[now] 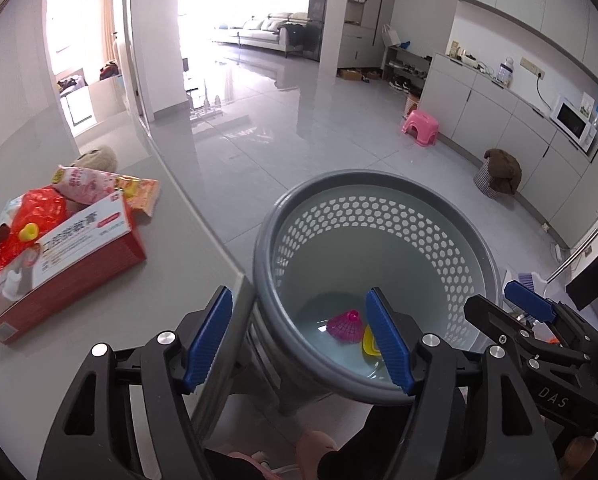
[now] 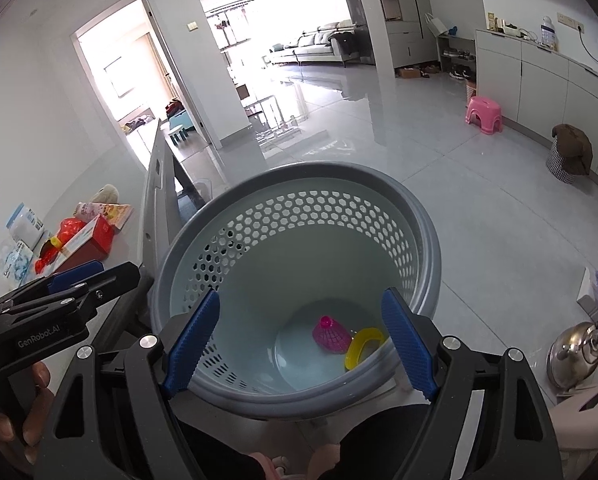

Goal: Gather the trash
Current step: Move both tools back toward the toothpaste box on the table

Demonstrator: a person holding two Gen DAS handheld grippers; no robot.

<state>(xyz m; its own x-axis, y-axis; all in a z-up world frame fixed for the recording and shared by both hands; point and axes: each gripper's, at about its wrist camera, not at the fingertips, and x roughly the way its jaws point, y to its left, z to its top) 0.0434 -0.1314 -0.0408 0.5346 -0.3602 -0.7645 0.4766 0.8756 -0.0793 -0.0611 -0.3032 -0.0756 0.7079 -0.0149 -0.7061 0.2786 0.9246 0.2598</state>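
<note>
The gray basket [image 1: 375, 280] is standing on the floor, right beside the near edge of the table [image 1: 111, 360]. Inside it, a pink cone-shaped thing [image 1: 345, 326] and a yellow ring [image 2: 363, 346] are lying on the bottom, touching each other.

The left gripper [image 1: 299, 340] is hanging over the table edge and the basket rim with its blue fingers [image 1: 209, 340] spread wide and nothing between them. The right gripper [image 2: 299, 344] is hanging over the basket, its fingers wide apart too and gripping nothing.

The left wrist view is showing the trash pile up close near the table's left edge: a red box [image 1: 71, 268] with Chinese writing on its white top, a red crinkly wrapper [image 1: 39, 216], a pink packet [image 1: 87, 186] and an orange packet [image 1: 143, 196]. It is also showing the letters "DAS" on the right gripper's side.

The right wrist view is showing things the other is not: blue-and-white packs [image 2: 23, 224] at the far left of the table, a shiny kettle [image 2: 579, 354] on the floor, and "GenRobot.AI" printed on the left gripper's side. A pink stool [image 2: 483, 114] is standing far off on the floor.
</note>
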